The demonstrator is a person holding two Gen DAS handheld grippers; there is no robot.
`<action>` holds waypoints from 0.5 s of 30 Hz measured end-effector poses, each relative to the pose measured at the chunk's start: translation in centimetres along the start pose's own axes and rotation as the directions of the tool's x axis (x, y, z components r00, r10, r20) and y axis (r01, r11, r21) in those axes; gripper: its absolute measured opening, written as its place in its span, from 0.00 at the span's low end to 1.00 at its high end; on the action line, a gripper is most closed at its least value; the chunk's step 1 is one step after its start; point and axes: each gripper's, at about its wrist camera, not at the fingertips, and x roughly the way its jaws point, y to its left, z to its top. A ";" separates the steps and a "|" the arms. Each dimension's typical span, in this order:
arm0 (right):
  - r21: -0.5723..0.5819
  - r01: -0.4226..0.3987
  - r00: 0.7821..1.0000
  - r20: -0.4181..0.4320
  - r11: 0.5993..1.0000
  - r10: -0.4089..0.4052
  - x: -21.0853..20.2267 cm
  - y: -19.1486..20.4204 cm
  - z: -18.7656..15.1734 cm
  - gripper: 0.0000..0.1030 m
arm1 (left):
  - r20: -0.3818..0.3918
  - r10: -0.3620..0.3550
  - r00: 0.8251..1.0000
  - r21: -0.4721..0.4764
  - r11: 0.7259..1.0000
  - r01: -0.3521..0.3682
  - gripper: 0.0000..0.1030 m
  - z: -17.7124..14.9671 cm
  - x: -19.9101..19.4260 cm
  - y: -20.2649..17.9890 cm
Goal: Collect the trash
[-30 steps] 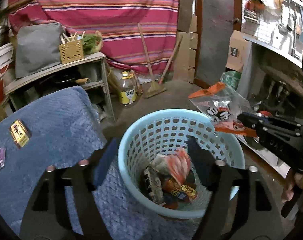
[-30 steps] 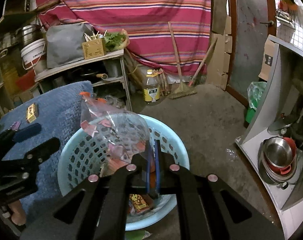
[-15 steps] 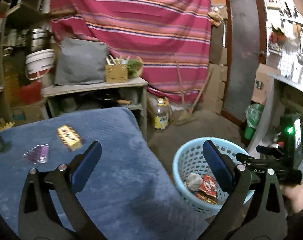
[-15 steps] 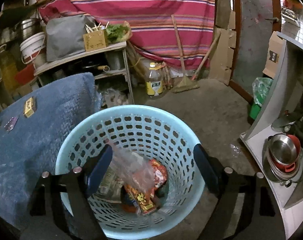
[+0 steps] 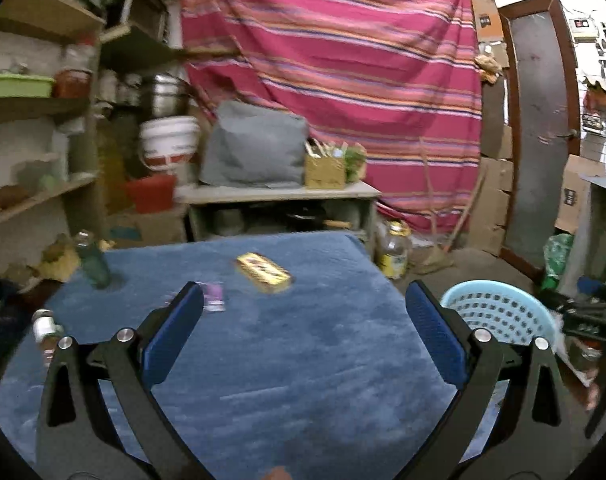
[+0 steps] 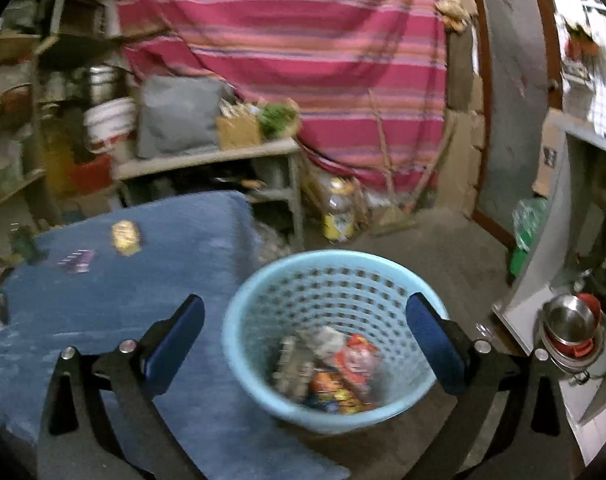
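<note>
Blue pile cloth covers the table (image 5: 303, 360) in the left wrist view, where the left hand-held gripper (image 5: 303, 332) hangs above it with its jaws spread as wide as they go and nothing between the blue pads. Beyond the fingertips lie two pieces of trash: a flat yellow packet (image 5: 264, 273) near the far middle of the cloth and, just to its left, a small purple wrapper (image 5: 214, 297); a green glass bottle (image 5: 91, 262) stands near the far left edge and a small jar (image 5: 45, 330) sits at the left border. The pale blue basket (image 5: 499, 314) stands off the table's right corner, with part of the other tool dark at the frame's right edge. In the right wrist view, the right hand-held gripper (image 6: 305, 338) hovers over the same basket (image 6: 243, 344), its jaws opening to near their widest and holding nothing; crumpled snack wrappers (image 6: 335, 372) already lie at the bottom. The packet (image 6: 125, 237) and purple wrapper (image 6: 79, 261) show blurred on the cloth (image 6: 103, 340) to the left, well apart from the basket. Both pieces look light and thin; the packet seems stiff enough to pinch across its narrow width, while the purple wrapper looks limp and likely needs the pads to press down into the soft pile and nip one edge. The bottle, if counted as trash, would be heavier, slick and breakable, best taken around its body.
</note>
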 end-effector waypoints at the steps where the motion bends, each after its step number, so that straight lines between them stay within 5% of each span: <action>1: -0.010 -0.023 1.000 0.013 1.000 0.024 -0.9 1.2 -0.2 0.96 | 0.011 0.016 1.000 0.000 1.000 -0.016 0.95 -0.3 -0.7 0.5; 10: 0.004 -0.095 0.995 0.033 0.995 0.095 -6.1 10.7 -4.2 0.96 | 0.012 0.100 0.995 -0.048 0.994 -0.100 0.95 -4.6 -5.8 7.2; 15: 0.014 -0.035 0.997 0.064 0.999 0.034 -7.5 14.0 -7.0 0.96 | 0.009 0.190 0.982 -0.140 0.972 -0.186 0.95 -6.0 -7.6 11.4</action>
